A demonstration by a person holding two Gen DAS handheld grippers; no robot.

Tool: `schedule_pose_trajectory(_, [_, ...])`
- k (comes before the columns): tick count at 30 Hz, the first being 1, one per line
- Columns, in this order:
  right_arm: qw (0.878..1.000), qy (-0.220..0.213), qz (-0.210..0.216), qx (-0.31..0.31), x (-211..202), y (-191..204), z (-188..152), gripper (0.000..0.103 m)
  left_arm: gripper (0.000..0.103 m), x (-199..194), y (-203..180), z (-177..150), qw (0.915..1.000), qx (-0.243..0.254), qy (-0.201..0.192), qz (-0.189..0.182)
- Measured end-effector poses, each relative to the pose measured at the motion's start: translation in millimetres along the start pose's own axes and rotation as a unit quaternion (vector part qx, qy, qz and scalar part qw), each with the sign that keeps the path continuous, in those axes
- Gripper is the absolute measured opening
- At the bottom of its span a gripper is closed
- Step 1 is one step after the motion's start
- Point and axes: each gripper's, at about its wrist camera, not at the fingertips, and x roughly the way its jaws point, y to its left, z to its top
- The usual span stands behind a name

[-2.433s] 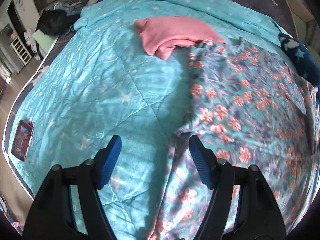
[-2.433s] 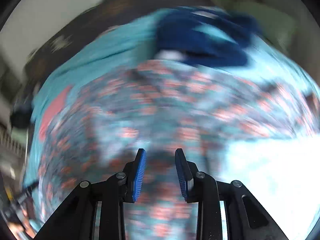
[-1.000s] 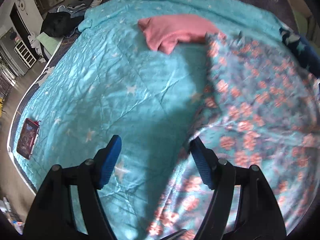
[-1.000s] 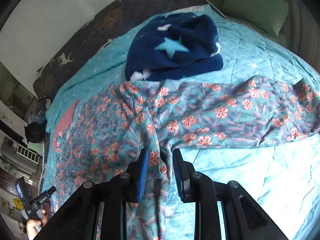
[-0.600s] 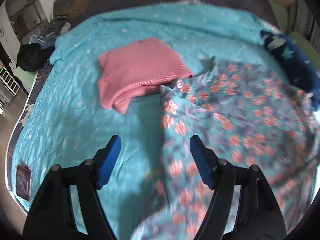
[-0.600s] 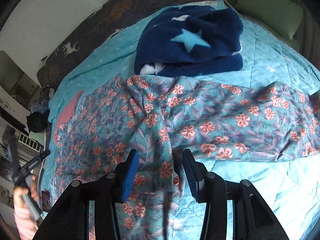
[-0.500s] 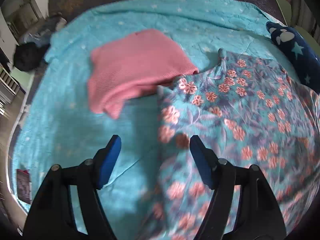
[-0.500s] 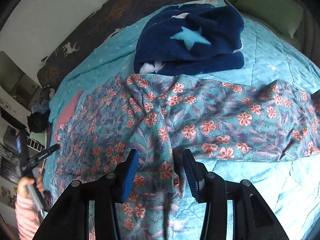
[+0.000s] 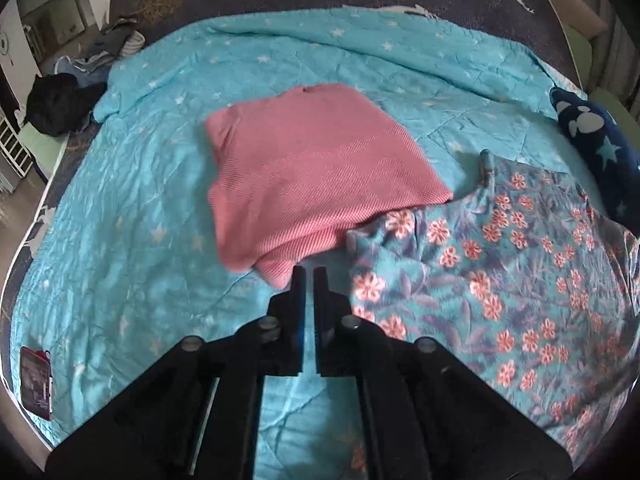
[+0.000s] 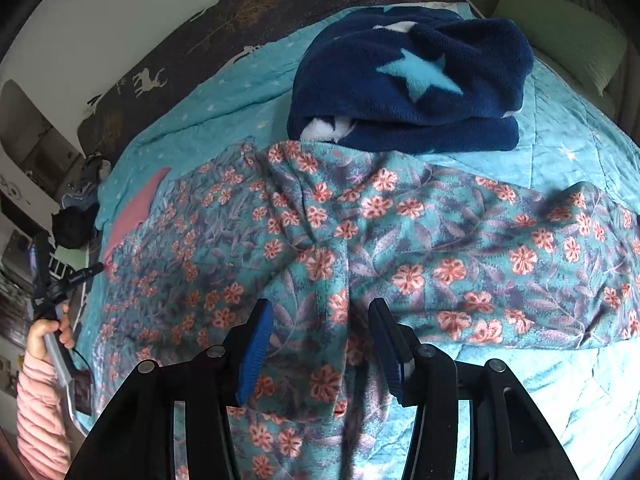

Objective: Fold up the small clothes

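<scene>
Both tongs are changing: left gripper (image 9: pixel 309 276) closing empty beside the pink sweater (image 9: pixel 316 176); right gripper (image 10: pixel 322 344) widening, releasing the floral trousers (image 10: pixel 360 248) for smoothing.

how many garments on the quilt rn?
3. Pink top folded, mid-quilt. Floral garment spread out beside it, its edge meeting the pink top. Navy star fleece bundled beyond the floral one. A dark pile lies off the quilt's edge, uncounted.

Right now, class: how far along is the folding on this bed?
Done: the pink top lies folded on the blue quilt, and the navy star fleece sits bundled behind. In hand: nothing is gripped; the left claw has just closed empty, the right claw has just been opening over the floral garment. Left: that garment, spread and creased, remains unfolded.
</scene>
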Motion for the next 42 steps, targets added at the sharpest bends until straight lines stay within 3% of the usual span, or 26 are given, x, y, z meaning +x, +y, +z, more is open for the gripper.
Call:
schedule_pose_trajectory(7, [0.998, 0.034, 0.054, 0.016, 15.8, -2.6, 12.2, 0.054, 0.034, -39.5, -38.6, -23.5, 0.9952, 0.047, -0.025, -0.082])
schedule_pose_trajectory(8, [0.997, 0.044, 0.059, 0.021, 22.1, -3.9, 16.5, 0.059, 0.036, -43.0, -48.4, -29.8, 0.9937, 0.059, -0.023, -0.093])
schedule_pose_trajectory(10, [0.996, 0.050, 0.058, 0.046, 33.9, -8.8, 26.6, 0.060, 0.038, -40.7, -61.6, -38.4, 0.9919, 0.072, -0.008, -0.104])
schedule_pose_trajectory(11, [0.996, 0.047, 0.053, 0.053, 35.1, -9.4, 29.4, 0.046, 0.038, -36.5, -68.6, -43.5, 0.9912, 0.079, 0.005, -0.106])
schedule_pose_trajectory(12, [0.997, 0.037, 0.049, 0.055, 31.3, -8.8, 32.2, 0.005, 0.038, -31.3, -73.1, -47.5, 0.9910, 0.085, 0.015, -0.103])
schedule_pose_trajectory(13, [0.996, 0.027, 0.064, 0.058, 23.8, -8.8, 33.1, 0.003, 0.038, -25.3, -77.6, -51.8, 0.9913, 0.092, 0.023, -0.091])
schedule_pose_trajectory(15, [0.993, -0.028, 0.101, 0.062, -5.0, -10.8, 32.4, 0.004, 0.038, -13.0, -80.8, -59.9, 0.9924, 0.096, 0.037, -0.068])
schedule_pose_trajectory(16, [0.993, -0.054, 0.097, 0.049, -16.3, -11.0, 32.8, 0.004, 0.039, -9.3, -79.0, -61.6, 0.9925, 0.093, 0.037, -0.071])
schedule_pose_trajectory(17, [0.995, -0.070, 0.062, 0.028, -21.5, -11.4, 34.4, 0.006, 0.040, -8.2, -76.9, -62.7, 0.9929, 0.087, 0.031, -0.075])
schedule_pose_trajectory(18, [0.997, -0.067, 0.018, 0.020, -19.2, -14.2, 35.9, 0.015, 0.043, -8.1, -75.5, -62.4, 0.9937, 0.082, 0.028, -0.071])
schedule_pose_trajectory(20, [0.998, -0.026, -0.048, 0.031, -5.9, -29.4, 34.4, 0.028, 0.045, -8.5, -73.6, -61.1, 0.9954, 0.073, 0.026, -0.056])
schedule_pose_trajectory(24, [0.995, -0.022, 0.019, 0.100, -16.4, -67.0, 8.1, 0.029, 0.046, -12.8, -70.9, -64.7, 0.9966, 0.068, 0.022, -0.042])
schedule_pose_trajectory(29, [0.990, -0.050, 0.010, 0.133, -53.1, -106.2, -30.6, 0.030, 0.046, -38.4, -80.3, -73.2, 0.9963, 0.069, 0.010, -0.051])
schedule_pose_trajectory(32, [0.978, -0.074, 0.006, 0.192, -76.4, -151.1, -50.4, 0.038, 0.049, -64.2, -98.5, -78.5, 0.9934, 0.083, -0.015, -0.077])
schedule_pose_trajectory(34, [0.966, -0.092, -0.008, 0.242, -88.6, -183.4, -64.3, 0.039, 0.056, -80.7, -112.4, -82.9, 0.9905, 0.089, -0.030, -0.100])
schedule_pose_trajectory(36, [0.945, -0.113, -0.012, 0.305, -100.7, -216.4, -84.6, 0.039, 0.059, -98.0, -126.0, -90.6, 0.9867, 0.097, -0.046, -0.122])
schedule_pose_trajectory(39, [0.910, -0.144, 0.017, 0.388, -111.7, -259.4, -109.0, 0.043, 0.066, -114.1, -142.4, -103.9, 0.9815, 0.113, -0.057, -0.143])
schedule_pose_trajectory(42, [0.893, -0.156, 0.026, 0.423, -113.5, -287.3, -112.2, 0.045, 0.068, -116.7, -153.2, -115.2, 0.9795, 0.132, -0.045, -0.145])
